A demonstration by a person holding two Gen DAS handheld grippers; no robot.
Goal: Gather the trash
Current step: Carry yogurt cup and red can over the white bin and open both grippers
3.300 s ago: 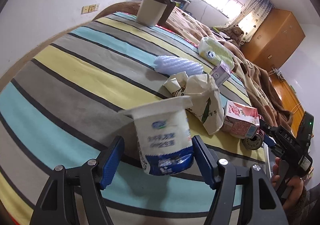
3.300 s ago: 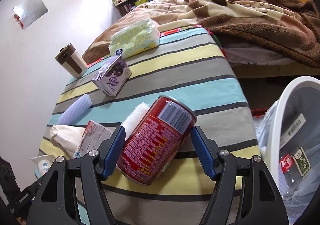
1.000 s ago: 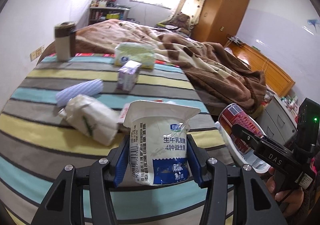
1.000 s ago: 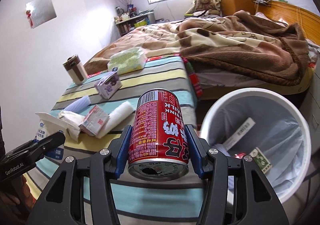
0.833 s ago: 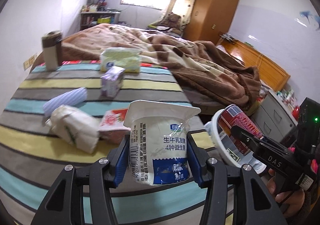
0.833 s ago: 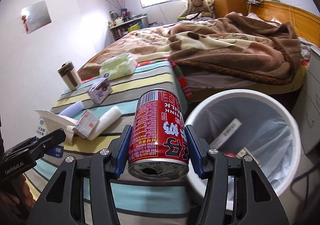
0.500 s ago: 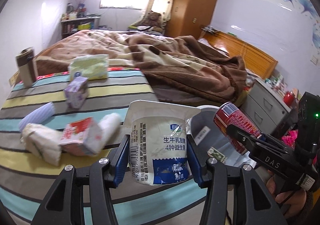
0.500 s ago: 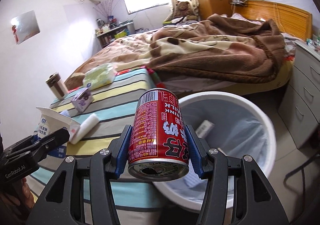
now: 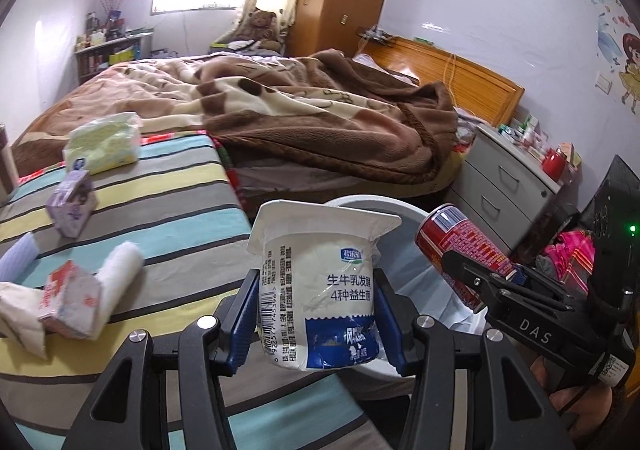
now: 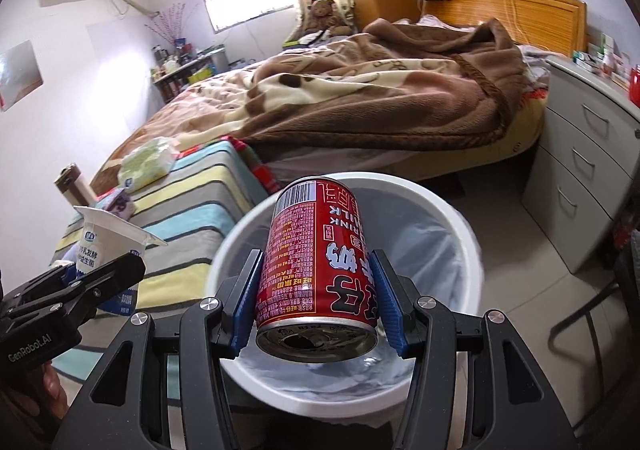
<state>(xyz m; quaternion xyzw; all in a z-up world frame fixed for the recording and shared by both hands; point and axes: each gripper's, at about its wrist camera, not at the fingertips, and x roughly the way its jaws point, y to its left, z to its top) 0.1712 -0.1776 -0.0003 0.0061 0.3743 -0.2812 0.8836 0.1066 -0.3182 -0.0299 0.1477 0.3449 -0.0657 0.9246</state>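
My left gripper (image 9: 316,324) is shut on a white yogurt cup (image 9: 320,290) with blue print, held upright at the edge of the striped bed, beside the white trash bin (image 9: 360,202). My right gripper (image 10: 318,314) is shut on a red drink can (image 10: 320,258) and holds it above the open bin (image 10: 460,226), which has a clear liner. The can also shows in the left wrist view (image 9: 460,250), and the yogurt cup in the right wrist view (image 10: 108,246).
On the striped cover (image 9: 168,209) lie a red-and-white carton (image 9: 70,302), a white roll (image 9: 118,270), a purple carton (image 9: 70,201) and a green tissue pack (image 9: 104,141). A brown blanket (image 9: 320,117) covers the bed. Grey drawers (image 10: 580,169) stand right of the bin.
Both grippers have swung right from the striped cover to the bin, each still holding its item. The can now hangs over the bin's opening.
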